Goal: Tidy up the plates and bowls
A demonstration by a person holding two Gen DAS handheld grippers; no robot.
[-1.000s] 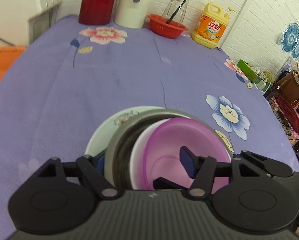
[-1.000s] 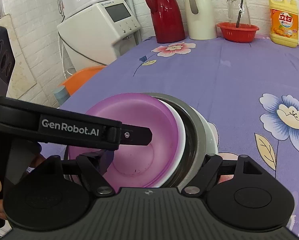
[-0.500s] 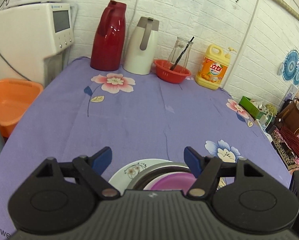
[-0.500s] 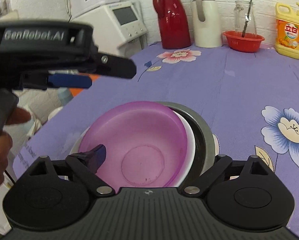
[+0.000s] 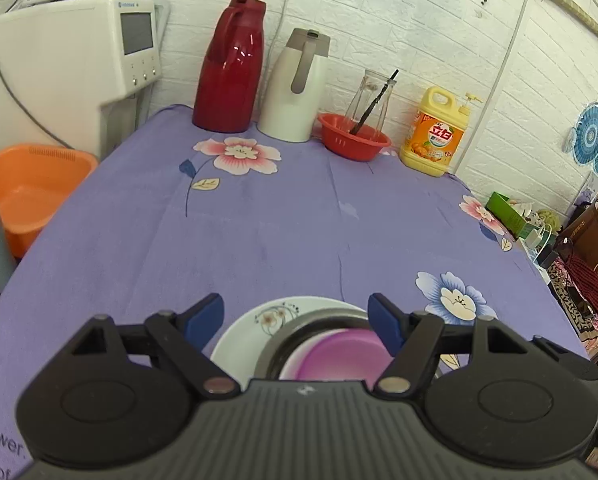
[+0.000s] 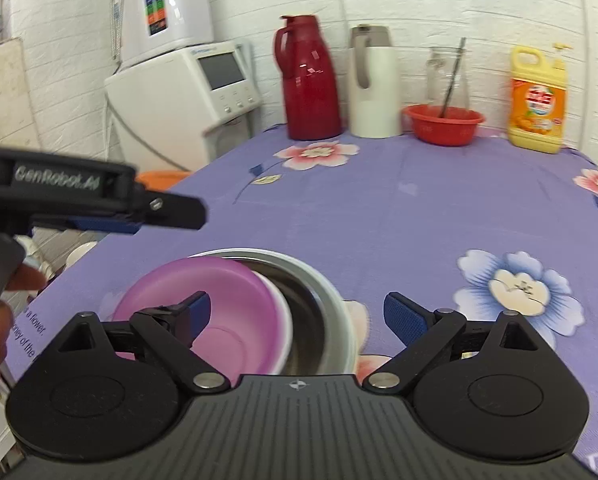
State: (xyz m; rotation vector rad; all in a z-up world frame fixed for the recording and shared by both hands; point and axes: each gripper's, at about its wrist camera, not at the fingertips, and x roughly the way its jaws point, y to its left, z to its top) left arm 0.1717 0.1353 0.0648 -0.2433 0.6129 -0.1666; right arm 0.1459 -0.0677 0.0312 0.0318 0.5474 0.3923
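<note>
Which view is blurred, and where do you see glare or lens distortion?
Right wrist view: motion blur smears the red thermos and the detergent bottle. Left wrist view: sharp, with window glare on the thermos; fisheye distortion bends the brick wall in both.

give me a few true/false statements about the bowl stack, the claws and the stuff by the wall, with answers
1. The purple bowl sits innermost in the stack. True.
2. The left claw grips the purple bowl. False: it is open and holds nothing.
3. The stack rests on a flowered plate. True.
4. The red jug stands to the right of the white jug. False: it stands to its left.
5. The red basket is empty. False: a glass carafe with a dark stick stands in it.
6. The right claw is open with nothing between its fingers. True.
</note>
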